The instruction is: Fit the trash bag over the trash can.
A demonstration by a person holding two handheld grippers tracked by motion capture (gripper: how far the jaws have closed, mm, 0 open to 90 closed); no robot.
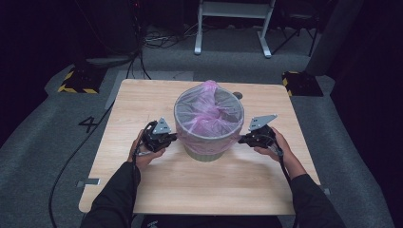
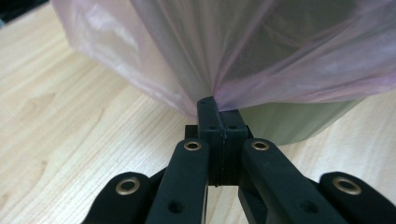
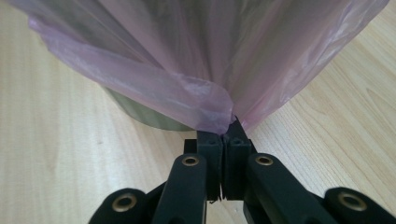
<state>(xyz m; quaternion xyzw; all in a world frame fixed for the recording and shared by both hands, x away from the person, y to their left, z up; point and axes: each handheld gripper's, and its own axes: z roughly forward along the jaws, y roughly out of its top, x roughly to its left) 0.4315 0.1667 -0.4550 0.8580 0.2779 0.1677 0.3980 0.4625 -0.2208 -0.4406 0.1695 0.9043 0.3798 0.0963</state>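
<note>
Pink bin liner (image 1: 208, 114) sits draped over the rim of a small grey-green waste bin (image 1: 205, 153), which stands at the centre of the wooden table (image 1: 142, 99); a bunched knot of film rises at the far rim. On the bin's left side, the left gripper (image 1: 174, 137) has its jaws together, clamped on a pinch of the liner's overhanging skirt, the film fanning out taut from the tips in the left gripper view (image 2: 215, 100). On the right side, the right gripper (image 1: 241, 139) is clamped likewise on a fold of the skirt (image 3: 231, 119). Risk, as a judgement: the film is thin and the grip area small, so a sharp or uneven pull could tear it or slip it from the pads; pulling harder on one side could tip or drag the light bin. A small dark disc (image 1: 237, 95) lies on the table behind the bin, well apart. Nothing stands between either gripper and the bin.
</note>
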